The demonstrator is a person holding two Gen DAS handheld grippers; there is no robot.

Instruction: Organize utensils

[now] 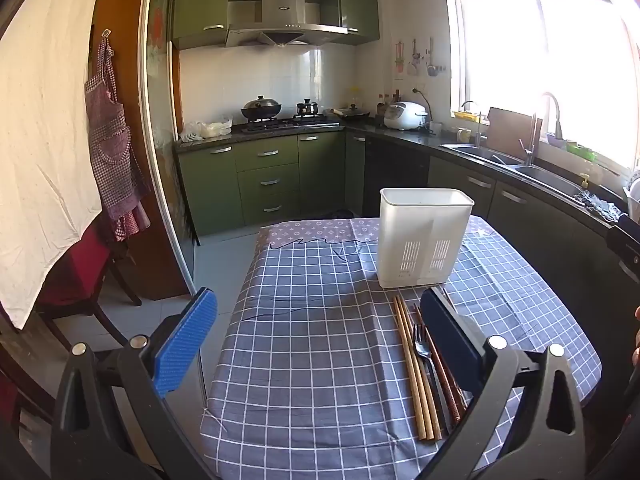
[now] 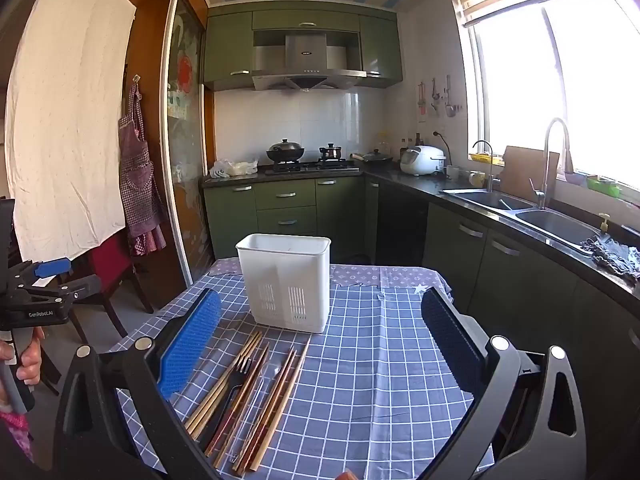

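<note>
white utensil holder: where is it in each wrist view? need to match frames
Left wrist: white utensil holder stands right of centre, at the table's far end, just beyond the right finger's tip.
Right wrist: it stands left of centre, between the open fingers.
Shared landmark: the black fork lying among the chopsticks in front of it.

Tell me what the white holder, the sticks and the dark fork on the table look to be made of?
The white holder looks like matte moulded plastic: even colour, thin walls, slotted vents low down. The chopsticks appear wooden or bamboo, some pale, some reddish-brown, with a dull finish. The fork seems to be dark metal with a slight sheen, though coated plastic cannot be ruled out.
</note>
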